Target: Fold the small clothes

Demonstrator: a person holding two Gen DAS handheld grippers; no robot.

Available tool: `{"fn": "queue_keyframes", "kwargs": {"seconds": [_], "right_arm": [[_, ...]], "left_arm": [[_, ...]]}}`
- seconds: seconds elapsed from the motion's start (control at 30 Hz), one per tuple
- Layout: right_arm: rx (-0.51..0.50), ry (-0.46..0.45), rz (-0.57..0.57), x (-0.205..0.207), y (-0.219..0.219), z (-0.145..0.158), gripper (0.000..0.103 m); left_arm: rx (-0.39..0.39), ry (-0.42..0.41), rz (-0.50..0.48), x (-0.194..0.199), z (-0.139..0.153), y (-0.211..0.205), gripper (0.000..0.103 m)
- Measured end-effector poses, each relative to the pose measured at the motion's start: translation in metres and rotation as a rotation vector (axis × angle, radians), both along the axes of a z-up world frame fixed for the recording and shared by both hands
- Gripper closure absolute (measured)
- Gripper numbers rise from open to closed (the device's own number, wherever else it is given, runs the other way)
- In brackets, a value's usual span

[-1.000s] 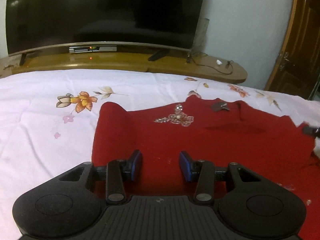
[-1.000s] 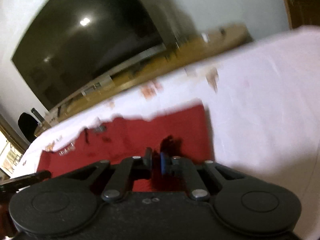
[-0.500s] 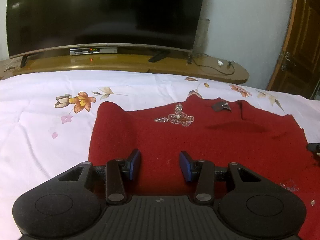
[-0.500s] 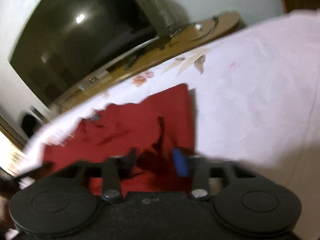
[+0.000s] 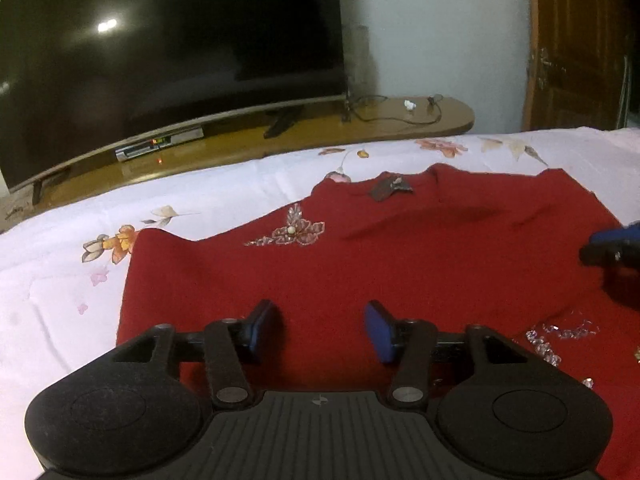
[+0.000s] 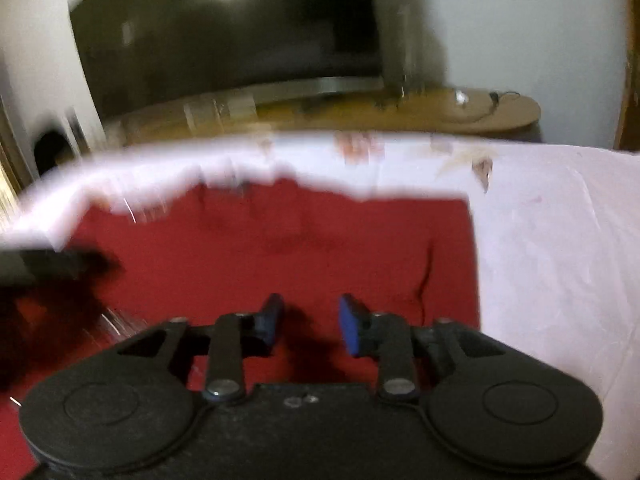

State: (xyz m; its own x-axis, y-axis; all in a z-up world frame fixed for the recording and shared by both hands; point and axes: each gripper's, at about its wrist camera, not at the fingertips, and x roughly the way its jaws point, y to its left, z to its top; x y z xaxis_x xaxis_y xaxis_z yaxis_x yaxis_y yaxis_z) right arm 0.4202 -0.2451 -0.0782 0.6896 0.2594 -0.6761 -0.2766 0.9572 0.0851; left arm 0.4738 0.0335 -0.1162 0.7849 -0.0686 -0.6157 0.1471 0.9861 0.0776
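Floral bedsheet [image 5: 200, 200]; television [image 5: 160, 60] behind.

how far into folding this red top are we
Early on. Done: the red garment lies spread flat on the floral bedsheet, beaded flower facing up; no fold shows. In hand: nothing. The left hand-held gripper and the right hand-held gripper both hover open over the near edge, with no cloth between the fingers. Left: grasp the edges and make every fold.
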Motion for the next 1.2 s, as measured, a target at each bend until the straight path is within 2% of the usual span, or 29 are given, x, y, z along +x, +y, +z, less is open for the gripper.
{"fn": "queue_keyframes", "kwargs": {"seconds": [0.03, 0.1, 0.13, 0.17, 0.2, 0.27, 0.3, 0.33, 0.37, 0.4, 0.47, 0.57, 0.6, 0.63, 0.67, 0.73, 0.8, 0.87, 0.97, 1.07, 1.1, 1.13, 1.2], "right_arm": [[0.016, -0.029, -0.012, -0.002, -0.003, -0.001, 0.071], [0.086, -0.01, -0.047, 0.002, -0.014, 0.006, 0.073], [0.124, -0.047, -0.059, 0.001, -0.019, 0.013, 0.072], [0.149, -0.096, -0.062, 0.003, -0.021, 0.02, 0.072], [0.158, -0.105, -0.061, 0.008, -0.019, 0.024, 0.072], [0.181, -0.071, -0.024, 0.028, -0.007, 0.021, 0.07], [0.166, -0.056, -0.006, 0.036, -0.001, 0.014, 0.068], [0.118, -0.031, -0.013, 0.044, 0.005, 0.006, 0.067], [0.054, -0.011, -0.035, 0.052, 0.01, -0.006, 0.067], [0.052, -0.048, -0.039, 0.044, 0.01, -0.006, 0.067], [0.052, -0.047, -0.04, 0.043, 0.006, -0.005, 0.067], [0.039, -0.06, -0.046, 0.033, 0.004, 0.005, 0.063], [0.056, -0.091, -0.048, 0.03, 0.002, 0.008, 0.054], [0.067, -0.117, -0.055, 0.027, -0.003, 0.01, 0.044], [0.057, -0.117, -0.065, 0.029, -0.005, 0.008, 0.042], [-0.019, -0.053, -0.104, 0.044, -0.004, -0.004, 0.05], [-0.028, -0.079, -0.09, 0.043, -0.006, -0.007, 0.05], [-0.044, -0.081, -0.075, 0.04, -0.005, -0.003, 0.05], [0.007, -0.1, -0.058, 0.034, -0.009, 0.005, 0.048], [-0.013, -0.082, -0.07, 0.033, -0.015, 0.001, 0.048], [-0.008, -0.077, -0.073, 0.031, -0.02, -0.001, 0.047], [-0.018, -0.068, -0.083, 0.029, -0.023, -0.003, 0.041], [-0.018, -0.044, -0.095, 0.025, -0.032, -0.003, 0.041]], "left_arm": [[-0.017, 0.005, 0.011, 0.001, 0.006, 0.005, 0.051], [0.003, -0.082, 0.035, -0.003, 0.018, 0.014, 0.051], [-0.011, -0.108, 0.044, 0.0, 0.023, 0.021, 0.051], [-0.034, -0.097, 0.059, 0.007, 0.025, 0.026, 0.051], [-0.053, -0.075, 0.078, 0.018, 0.023, 0.031, 0.051], [-0.06, -0.004, 0.112, 0.038, 0.011, 0.04, 0.051], [-0.063, 0.029, 0.12, 0.045, 0.003, 0.043, 0.046], [-0.087, 0.012, 0.12, 0.046, -0.002, 0.048, 0.042], [-0.12, 0.018, 0.123, 0.046, -0.003, 0.054, 0.042], [-0.144, 0.033, 0.124, 0.048, 0.0, 0.057, 0.042], [-0.129, 0.04, 0.123, 0.045, 0.005, 0.057, 0.042], [-0.104, -0.042, 0.095, 0.027, 0.014, 0.056, 0.042], [-0.089, -0.04, 0.09, 0.027, 0.012, 0.055, 0.042], [-0.068, -0.002, 0.1, 0.034, 0.005, 0.054, 0.042], [-0.071, 0.021, 0.111, 0.04, -0.001, 0.056, 0.04], [-0.112, 0.023, 0.134, 0.045, -0.003, 0.06, 0.037], [-0.104, 0.018, 0.157, 0.04, 0.004, 0.058, 0.037], [-0.07, -0.034, 0.125, 0.031, 0.009, 0.05, 0.037], [-0.016, -0.036, 0.116, 0.037, 0.007, 0.049, 0.037], [-0.056, 0.007, 0.174, 0.055, -0.001, 0.061, 0.035], [-0.04, 0.007, 0.175, 0.058, -0.004, 0.059, 0.028], [-0.018, 0.013, 0.187, 0.061, -0.003, 0.057, 0.027], [-0.02, -0.005, 0.179, 0.063, 0.004, 0.055, 0.027]]}}
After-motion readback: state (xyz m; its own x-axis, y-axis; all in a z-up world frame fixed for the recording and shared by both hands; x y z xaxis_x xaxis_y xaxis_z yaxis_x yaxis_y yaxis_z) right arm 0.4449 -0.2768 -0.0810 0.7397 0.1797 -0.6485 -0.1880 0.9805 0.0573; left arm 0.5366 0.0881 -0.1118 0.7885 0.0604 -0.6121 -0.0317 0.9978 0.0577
